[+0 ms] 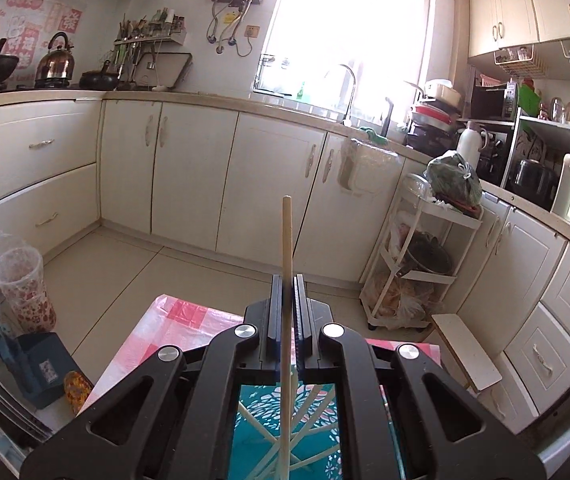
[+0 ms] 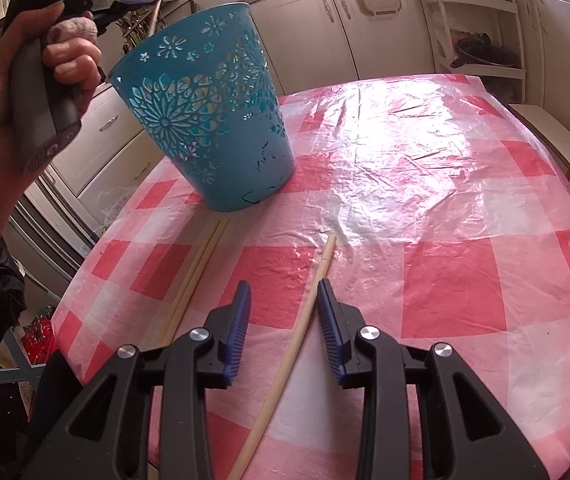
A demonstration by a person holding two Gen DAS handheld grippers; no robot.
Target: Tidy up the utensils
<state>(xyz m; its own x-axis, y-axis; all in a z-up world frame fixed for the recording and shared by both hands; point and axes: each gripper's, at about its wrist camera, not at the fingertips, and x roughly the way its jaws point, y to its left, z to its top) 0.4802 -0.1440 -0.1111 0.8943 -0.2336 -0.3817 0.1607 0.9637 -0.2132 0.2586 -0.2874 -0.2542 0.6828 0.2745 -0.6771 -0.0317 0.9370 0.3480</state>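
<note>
Black linkages fill the bottom of both wrist views, so parts of the tabletop are hidden. One chopstick [image 1: 287, 264] is pinched between the closed jaws of the left gripper [image 1: 288, 280], its tip rising past them; its lower end is cut off by the frame edge. Through the gap in that gripper's frame, more chopsticks [image 1: 309, 428] are glimpsed inside a teal perforated holder [image 2: 209, 108], which is largely hidden in that view. The right gripper [image 2: 284, 292] is held spread over the pink checked tablecloth [image 2: 445, 240], and a single chopstick [image 2: 305, 312] lies between its jaws, untouched by the left pad; contact with the right pad cannot be judged. Two further chopsticks [image 2: 199, 264] lie side by side just to the left, near the holder's base.
</note>
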